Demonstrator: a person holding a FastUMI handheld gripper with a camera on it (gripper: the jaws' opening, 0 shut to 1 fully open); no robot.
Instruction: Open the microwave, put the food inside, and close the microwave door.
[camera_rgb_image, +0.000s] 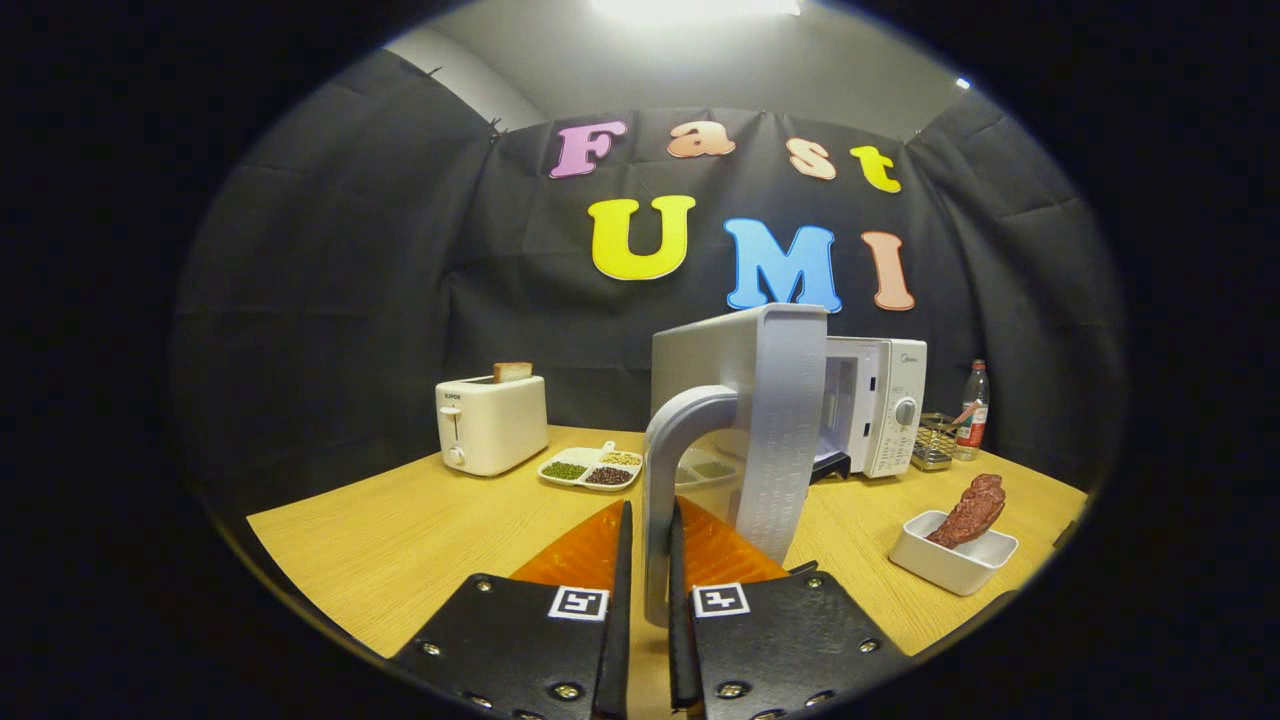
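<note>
With door (770, 420) swung wide, tongs (648, 560) pinch door handle (668, 470), both fingers pressed on its lower bar. Microwave (880, 405) stands beyond, cavity exposed. Food (972, 510), dark red chunk, sits in white dish (950, 560) on bench (400, 540), right of tongs, well apart from microwave. Toaster (492, 425) with bread slice left of door; divided tray (592, 468) just beside it. Bottle (973, 405) right of microwave.
</note>
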